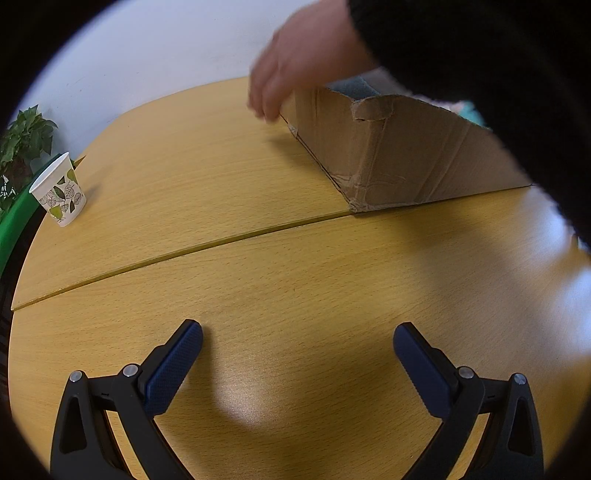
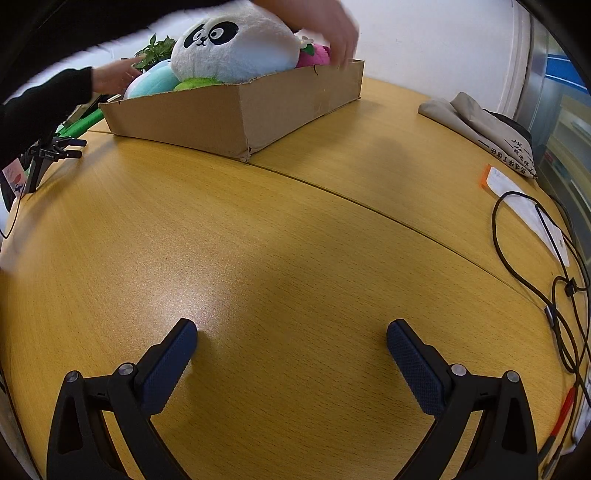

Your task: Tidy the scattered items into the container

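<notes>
A shallow cardboard box (image 2: 236,114) stands on the yellow wooden table (image 2: 295,258). It holds a white panda plush (image 2: 236,51), a light blue plush (image 2: 155,79), a green one (image 2: 192,84) and a pink one (image 2: 314,55). The box also shows in the left wrist view (image 1: 399,155). Bare hands (image 2: 336,29) reach over the box; one hand shows in the left wrist view (image 1: 291,74). My left gripper (image 1: 297,338) is open and empty above the table. My right gripper (image 2: 291,334) is open and empty above the table.
A leaf-patterned paper cup (image 1: 59,192) stands near the table's left edge by a green plant (image 1: 22,136). A grey cloth bag (image 2: 487,125), a paper with an orange edge (image 2: 517,195) and black cables (image 2: 554,295) lie at the right.
</notes>
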`<state>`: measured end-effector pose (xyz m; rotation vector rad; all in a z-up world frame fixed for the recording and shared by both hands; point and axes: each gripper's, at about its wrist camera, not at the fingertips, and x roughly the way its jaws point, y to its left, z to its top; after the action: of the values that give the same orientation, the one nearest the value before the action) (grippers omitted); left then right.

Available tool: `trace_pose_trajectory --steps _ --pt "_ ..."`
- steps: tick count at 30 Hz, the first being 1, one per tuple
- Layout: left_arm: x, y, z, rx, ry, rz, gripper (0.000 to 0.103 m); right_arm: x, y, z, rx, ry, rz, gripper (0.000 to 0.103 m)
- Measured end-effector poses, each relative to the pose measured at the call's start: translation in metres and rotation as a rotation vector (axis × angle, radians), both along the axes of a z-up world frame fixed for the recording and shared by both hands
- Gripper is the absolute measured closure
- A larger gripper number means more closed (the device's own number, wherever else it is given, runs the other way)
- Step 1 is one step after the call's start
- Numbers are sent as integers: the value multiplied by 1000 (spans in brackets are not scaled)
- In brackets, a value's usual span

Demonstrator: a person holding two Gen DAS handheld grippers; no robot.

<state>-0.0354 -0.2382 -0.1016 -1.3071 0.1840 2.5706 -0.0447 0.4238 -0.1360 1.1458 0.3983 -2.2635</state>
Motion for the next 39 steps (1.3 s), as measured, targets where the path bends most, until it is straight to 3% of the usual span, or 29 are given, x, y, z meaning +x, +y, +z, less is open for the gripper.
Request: trace_pose_trajectory --steps 39 --pt "8 3 23 -1 -1 0 0 0 0 0 -1 1 3 0"
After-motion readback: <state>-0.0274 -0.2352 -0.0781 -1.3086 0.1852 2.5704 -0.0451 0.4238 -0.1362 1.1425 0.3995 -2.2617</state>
